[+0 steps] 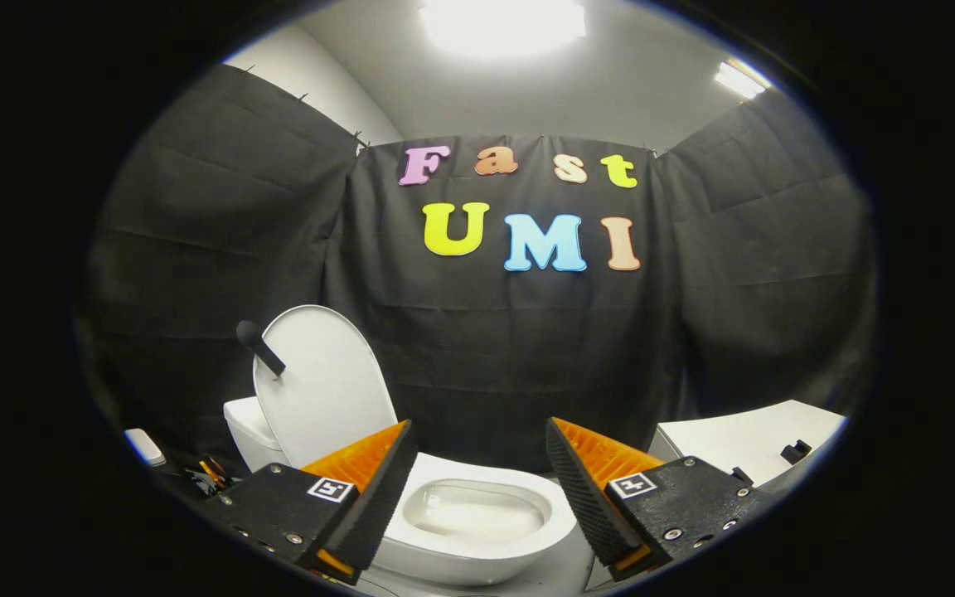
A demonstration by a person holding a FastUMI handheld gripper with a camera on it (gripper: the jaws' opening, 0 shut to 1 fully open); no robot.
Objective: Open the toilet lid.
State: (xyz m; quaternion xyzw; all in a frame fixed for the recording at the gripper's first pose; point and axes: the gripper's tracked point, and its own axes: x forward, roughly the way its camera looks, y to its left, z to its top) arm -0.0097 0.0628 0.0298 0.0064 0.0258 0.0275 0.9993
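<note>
A white toilet (477,531) stands just ahead of my fingers, its bowl showing between them. Its white lid (324,385) is raised and stands upright, leaning back toward the tank (249,431) behind the left finger. A dark handle (259,347) sticks out from the lid's upper left edge. My gripper (482,448) is open, with nothing between its fingers, and it is apart from the lid and the seat rim.
A white counter or box (747,439) sits to the right beyond the right finger, with a small dark object (795,452) on it. Left of the tank lie a small white item (144,446) and some dark clutter (208,474). Black cloth walls close the booth behind.
</note>
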